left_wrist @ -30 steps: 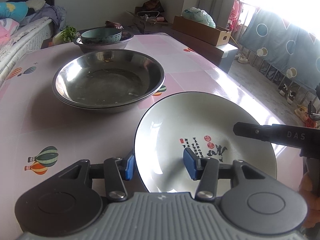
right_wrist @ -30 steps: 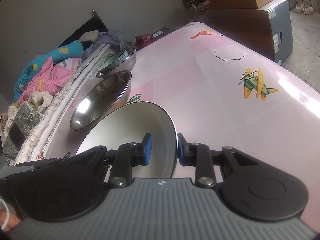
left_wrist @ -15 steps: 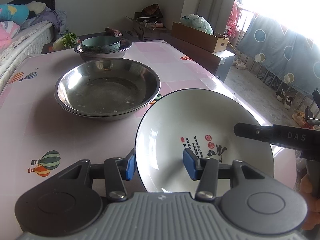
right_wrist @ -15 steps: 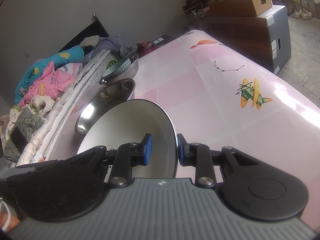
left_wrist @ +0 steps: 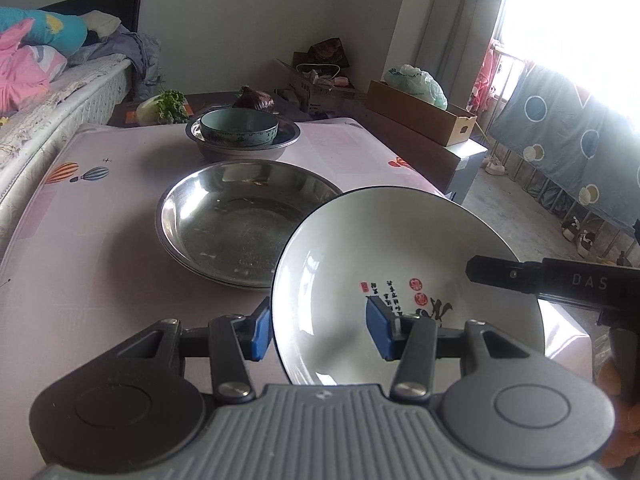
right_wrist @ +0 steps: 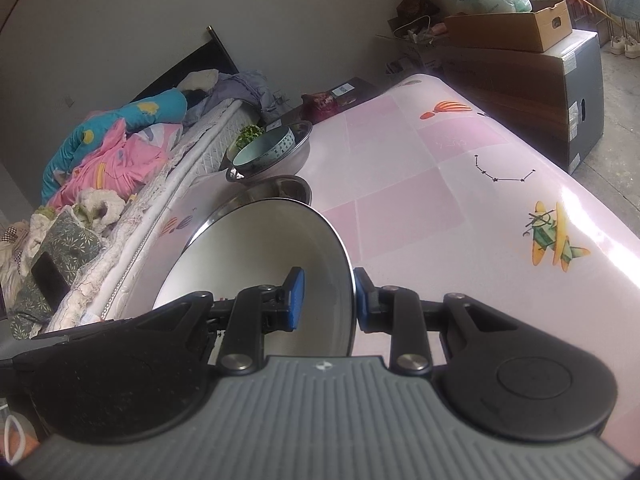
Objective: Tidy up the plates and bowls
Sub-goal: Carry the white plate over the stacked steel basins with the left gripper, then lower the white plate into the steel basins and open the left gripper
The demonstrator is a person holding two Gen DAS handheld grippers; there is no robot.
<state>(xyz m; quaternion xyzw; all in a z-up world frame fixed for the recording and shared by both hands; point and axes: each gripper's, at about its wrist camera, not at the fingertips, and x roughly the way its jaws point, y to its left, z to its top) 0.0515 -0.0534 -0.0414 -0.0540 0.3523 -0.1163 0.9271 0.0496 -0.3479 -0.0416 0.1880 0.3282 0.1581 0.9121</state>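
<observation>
The white plate (left_wrist: 404,280) is held tilted above the pink surface (left_wrist: 92,280), rim clamped by both the left gripper (left_wrist: 318,330) and right gripper (right_wrist: 328,294), and is best levelled before being lowered into the steel basin (left_wrist: 240,216).

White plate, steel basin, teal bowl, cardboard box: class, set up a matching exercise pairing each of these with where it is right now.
Things:
1. white plate
2. large steel basin
3. teal bowl
4. cardboard box

Places:
A. inside the smaller metal basin at the table's far end
B. on the cabinet beyond the table
C. gripped at its rim by both grippers
D. on the pink tablecloth, mid-table

Pairs: 1-C, 2-D, 3-A, 4-B
</observation>
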